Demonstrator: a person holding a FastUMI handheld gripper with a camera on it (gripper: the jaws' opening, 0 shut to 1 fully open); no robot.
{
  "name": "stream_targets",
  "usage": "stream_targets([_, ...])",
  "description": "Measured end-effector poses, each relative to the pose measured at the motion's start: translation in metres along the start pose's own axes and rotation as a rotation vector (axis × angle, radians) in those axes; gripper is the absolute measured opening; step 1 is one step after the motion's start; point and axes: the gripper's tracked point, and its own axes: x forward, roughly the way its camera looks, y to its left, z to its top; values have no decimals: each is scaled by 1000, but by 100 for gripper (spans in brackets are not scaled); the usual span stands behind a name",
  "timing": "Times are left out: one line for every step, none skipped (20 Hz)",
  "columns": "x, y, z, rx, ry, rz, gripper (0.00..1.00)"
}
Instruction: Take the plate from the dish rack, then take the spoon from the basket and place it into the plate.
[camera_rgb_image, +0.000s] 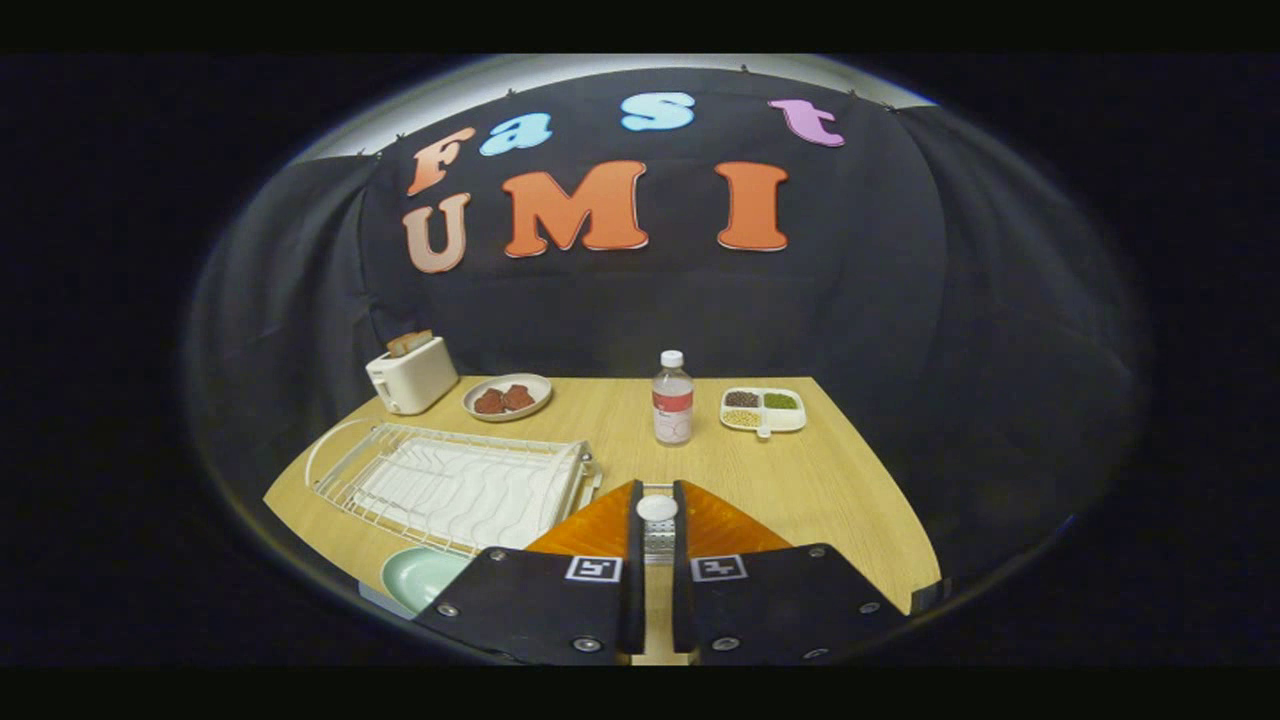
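gripper (657, 520) fingers clamped on the spoon (657, 510) held upright between them above the wooden table (780, 470), pale green plate (420, 575) just left of the fingers by the white dish rack (455, 485), bottle (673, 400) beyond

Jaws of the gripper (657, 520) closed on a spoon (657, 508) beside the plate (420, 576).
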Motion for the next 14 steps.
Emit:
stream_targets([-6, 4, 4, -9, -7, 15, 11])
stream_targets([-13, 8, 7, -18, -10, 31, 11])
stream_targets([-18, 13, 9, -27, -14, 46, 11])
stream_targets([-23, 17, 11, -35, -16, 57, 11])
stream_targets([-29, 22, 11, -41, -18, 74, 11])
stream_targets([-34, 27, 11, -46, -21, 86, 11])
stream_targets([-37, 33, 10, -46, -19, 102, 11])
stream_targets([-41, 40, 9, -38, -20, 123, 11])
stream_targets([-42, 51, 8, -27, -16, 148, 11])
stream_targets([-44, 59, 4, -17, -10, 173, 11])
stream_targets([-49, 64, -2, -10, 1, 193, 11])
stream_targets([-51, 71, -7, -8, 11, 217, 11])
stream_targets([-52, 78, -11, -5, 24, 234, 11])
stream_targets([-53, 86, -17, -7, 40, 258, 11])
